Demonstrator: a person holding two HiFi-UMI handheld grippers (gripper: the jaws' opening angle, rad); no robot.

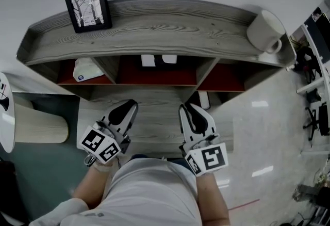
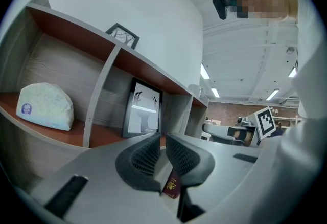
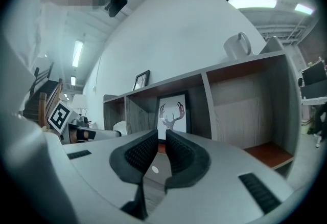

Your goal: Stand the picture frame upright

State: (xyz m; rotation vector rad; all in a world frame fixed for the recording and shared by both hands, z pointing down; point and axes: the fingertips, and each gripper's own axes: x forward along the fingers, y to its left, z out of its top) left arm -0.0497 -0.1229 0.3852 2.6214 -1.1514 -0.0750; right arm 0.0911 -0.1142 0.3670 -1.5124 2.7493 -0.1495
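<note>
A black picture frame with a tree print stands upright on the shelf top at the far left, leaning on the wall. Two more frames stand in the middle compartment: one with a white print and one with antlers. My left gripper and right gripper hover side by side over the lower ledge, well short of the shelf. Both point at the middle compartment. Each has its jaws drawn nearly together with nothing between the pads. A dark red booklet lies on the ledge under my left gripper.
A white mug lies on its side at the right end of the wooden shelf top. A white tissue pack fills the left compartment. The right compartment holds nothing. A round white side table stands left.
</note>
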